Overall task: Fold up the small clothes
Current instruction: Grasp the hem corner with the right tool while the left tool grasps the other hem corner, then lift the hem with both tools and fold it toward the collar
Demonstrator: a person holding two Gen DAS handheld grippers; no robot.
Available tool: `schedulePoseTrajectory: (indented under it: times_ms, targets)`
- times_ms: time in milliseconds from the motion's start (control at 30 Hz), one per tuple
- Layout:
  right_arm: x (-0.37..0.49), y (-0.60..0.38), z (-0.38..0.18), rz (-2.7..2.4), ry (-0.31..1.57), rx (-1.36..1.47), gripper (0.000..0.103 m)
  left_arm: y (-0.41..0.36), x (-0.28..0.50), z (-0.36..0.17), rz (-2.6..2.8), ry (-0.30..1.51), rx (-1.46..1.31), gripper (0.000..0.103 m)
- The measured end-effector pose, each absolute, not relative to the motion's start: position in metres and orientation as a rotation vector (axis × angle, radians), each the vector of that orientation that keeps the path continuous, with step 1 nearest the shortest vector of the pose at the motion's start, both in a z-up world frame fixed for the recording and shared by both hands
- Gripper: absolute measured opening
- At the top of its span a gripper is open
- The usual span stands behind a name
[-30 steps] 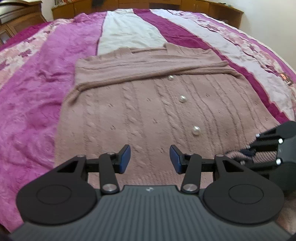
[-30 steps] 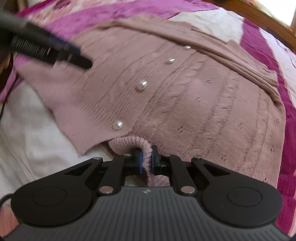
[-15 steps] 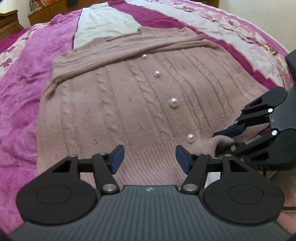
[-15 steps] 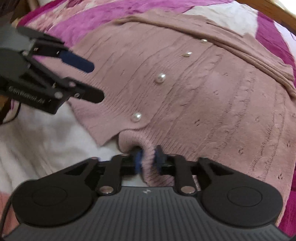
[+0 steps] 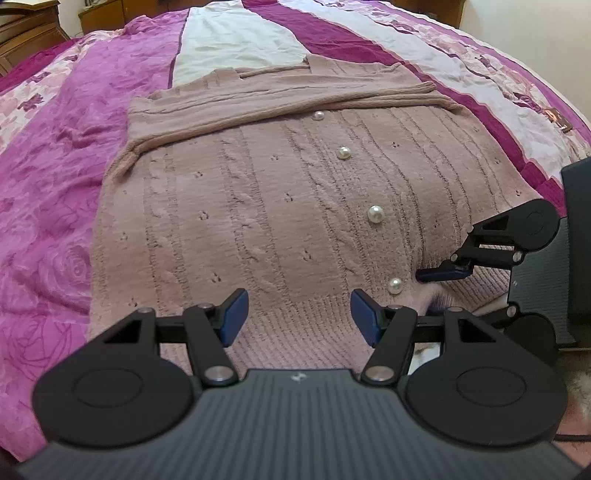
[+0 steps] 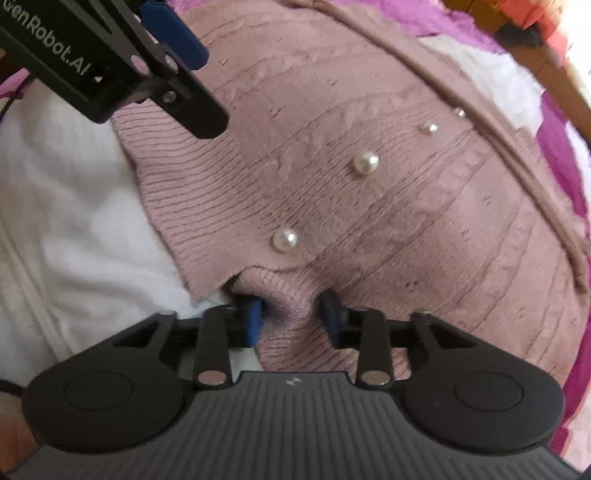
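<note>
A dusty-pink cable-knit cardigan (image 5: 258, 206) with pearl buttons lies flat on the bed, sleeves folded across its top. My left gripper (image 5: 299, 314) hovers open just above the ribbed hem, with nothing between its fingers. Beside the lowest pearl button, my right gripper (image 5: 430, 291) reaches in from the right; its lower finger is hidden. In the right wrist view, the right gripper (image 6: 293, 319) stands open, its blue pads spread on either side of a raised bunch of the cardigan (image 6: 406, 221) hem. The left gripper (image 6: 207, 77) shows open at the upper left.
The bedspread (image 5: 55, 192) has purple, magenta, white and floral stripes. Wooden furniture (image 5: 29, 33) lines the far wall. White fabric (image 6: 74, 203) lies left of the hem in the right wrist view. A small dark tag (image 5: 557, 122) sits at the bed's right side.
The right gripper's fingers have spread apart from the hem fold they were pinching. The left gripper has drifted closer to the right gripper, staying open over the hem.
</note>
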State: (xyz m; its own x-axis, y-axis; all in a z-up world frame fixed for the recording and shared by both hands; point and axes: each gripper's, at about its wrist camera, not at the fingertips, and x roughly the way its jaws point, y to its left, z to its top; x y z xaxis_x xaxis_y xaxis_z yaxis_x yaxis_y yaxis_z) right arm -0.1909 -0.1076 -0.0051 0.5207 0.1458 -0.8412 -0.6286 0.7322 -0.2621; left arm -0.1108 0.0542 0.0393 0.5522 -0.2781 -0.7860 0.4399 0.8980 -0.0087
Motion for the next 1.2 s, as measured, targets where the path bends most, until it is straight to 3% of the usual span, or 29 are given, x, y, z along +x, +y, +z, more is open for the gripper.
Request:
schedulePoseTrajectory:
  times_ms: [67, 133, 367, 900, 967, 1033, 1200]
  targets:
    - [-0.190, -0.113, 0.001, 0.460, 0.883, -0.557, 0.012, 0.055, -0.112, 0.039, -0.437, 0.889, 0.203, 0.063]
    - [-0.187, -0.127, 0.011, 0.434, 0.861, -0.458, 0.010, 0.054, -0.113, 0.038, -0.456, 0.887, 0.205, 0.063]
    - [-0.191, -0.158, 0.041, 0.391, 0.772, -0.219, 0.010, 0.041, -0.124, 0.036, -0.564, 0.861, 0.242, 0.063]
    - [-0.205, -0.166, 0.052, 0.366, 0.696, -0.077, 0.010, 0.021, -0.116, 0.012, -0.491, 0.824, 0.370, 0.060]
    - [-0.207, -0.167, 0.053, 0.367, 0.694, -0.064, 0.010, 0.025, -0.116, 0.015, -0.490, 0.813, 0.350, 0.034]
    - [-0.208, -0.169, 0.053, 0.365, 0.694, -0.046, 0.010, 0.028, -0.115, 0.019, -0.492, 0.806, 0.327, 0.021]
    - [-0.214, -0.172, 0.059, 0.355, 0.657, -0.009, 0.010, 0.033, -0.119, 0.037, -0.482, 0.743, 0.289, 0.014]
